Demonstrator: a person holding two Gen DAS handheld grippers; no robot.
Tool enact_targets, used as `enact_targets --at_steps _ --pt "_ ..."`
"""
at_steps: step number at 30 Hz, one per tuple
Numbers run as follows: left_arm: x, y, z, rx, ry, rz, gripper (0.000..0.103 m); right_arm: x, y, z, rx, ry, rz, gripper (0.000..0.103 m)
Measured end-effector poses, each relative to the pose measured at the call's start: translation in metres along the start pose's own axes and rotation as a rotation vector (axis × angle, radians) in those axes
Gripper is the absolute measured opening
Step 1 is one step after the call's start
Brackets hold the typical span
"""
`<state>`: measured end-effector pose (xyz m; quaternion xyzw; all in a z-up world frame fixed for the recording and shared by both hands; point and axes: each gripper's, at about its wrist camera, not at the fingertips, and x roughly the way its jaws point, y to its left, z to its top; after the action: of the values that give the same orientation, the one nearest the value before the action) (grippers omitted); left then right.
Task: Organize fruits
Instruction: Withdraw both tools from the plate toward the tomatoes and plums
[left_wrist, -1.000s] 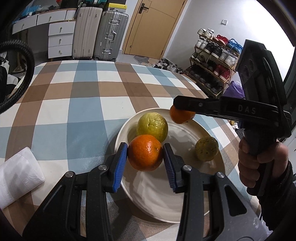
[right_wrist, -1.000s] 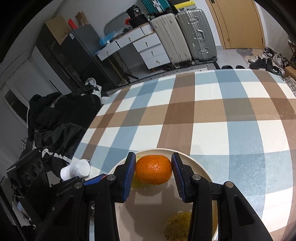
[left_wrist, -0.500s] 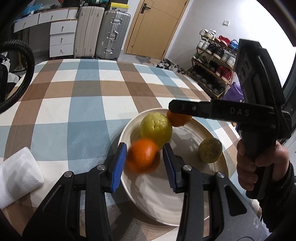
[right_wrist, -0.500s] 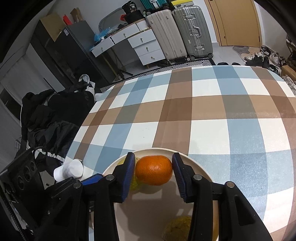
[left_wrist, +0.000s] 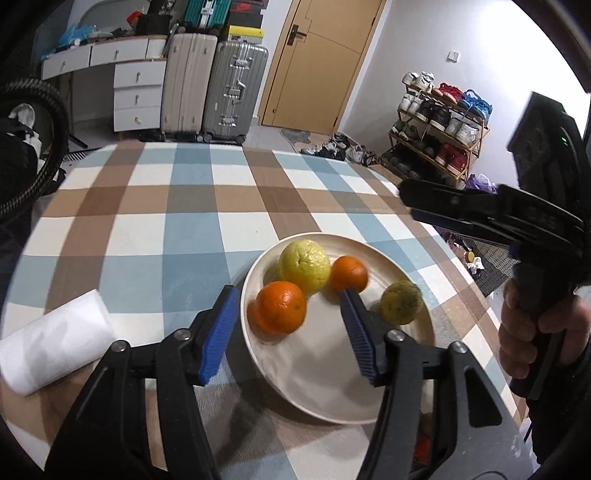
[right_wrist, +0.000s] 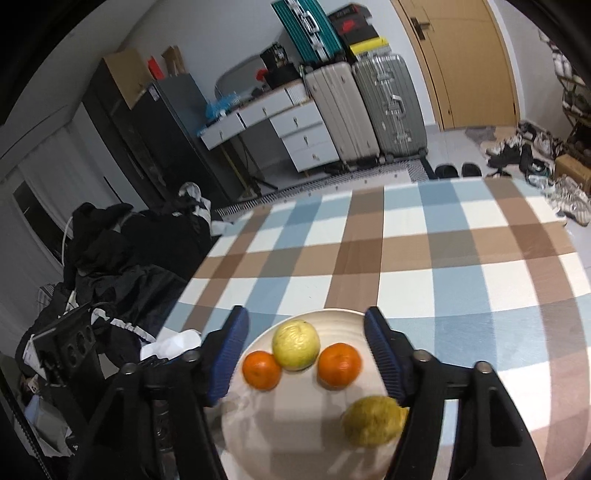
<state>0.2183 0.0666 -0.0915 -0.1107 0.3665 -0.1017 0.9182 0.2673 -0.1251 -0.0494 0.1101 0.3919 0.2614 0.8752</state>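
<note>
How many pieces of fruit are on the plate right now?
4 on the round cream plate: bright orange nearest, yellow-green citrus behind it, smaller orange beside that, mottled yellow fruit apart.

The plate's (right_wrist: 343, 314) near rim is cut off; the yellow-green fruit (right_wrist: 373, 421) blurs.

It was a lived-in home. A table under a checked cloth (left_wrist: 192, 206) stood near; beyond it were two suitcases (left_wrist: 216, 85) beside a white drawer unit (left_wrist: 138, 98) and a wooden door (left_wrist: 317, 62). At far right a shoe rack (left_wrist: 439, 122) was full, and dark clothes (right_wrist: 122, 251) were heaped at left.
</note>
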Motion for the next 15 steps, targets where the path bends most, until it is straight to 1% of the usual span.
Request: enact_targets --at_steps 2,5,8,11,13,15 --pt "-0.011 -0.006 -0.001 0.003 -0.011 0.013 0.065 -0.019 0.007 -0.006 -0.013 -0.027 0.000 0.075" --pt "-0.030 -0.019 -0.005 0.017 -0.035 0.033 0.070 -0.044 0.016 -0.018 -0.038 -0.064 -0.008 0.086" --pt "-0.047 -0.031 -0.010 0.030 -0.055 0.059 0.081 -0.071 0.025 -0.033 -0.066 -0.107 -0.015 0.094" --pt "-0.064 -0.043 -0.016 0.043 -0.073 0.075 0.082 -0.098 0.034 -0.053 -0.094 -0.151 -0.027 0.097" --pt "-0.074 -0.051 -0.020 0.051 -0.076 0.087 0.083 -0.111 0.039 -0.065 -0.110 -0.171 -0.042 0.098" --pt "-0.085 -0.060 -0.026 0.057 -0.082 0.104 0.085 -0.123 0.044 -0.079 -0.129 -0.190 -0.057 0.100"
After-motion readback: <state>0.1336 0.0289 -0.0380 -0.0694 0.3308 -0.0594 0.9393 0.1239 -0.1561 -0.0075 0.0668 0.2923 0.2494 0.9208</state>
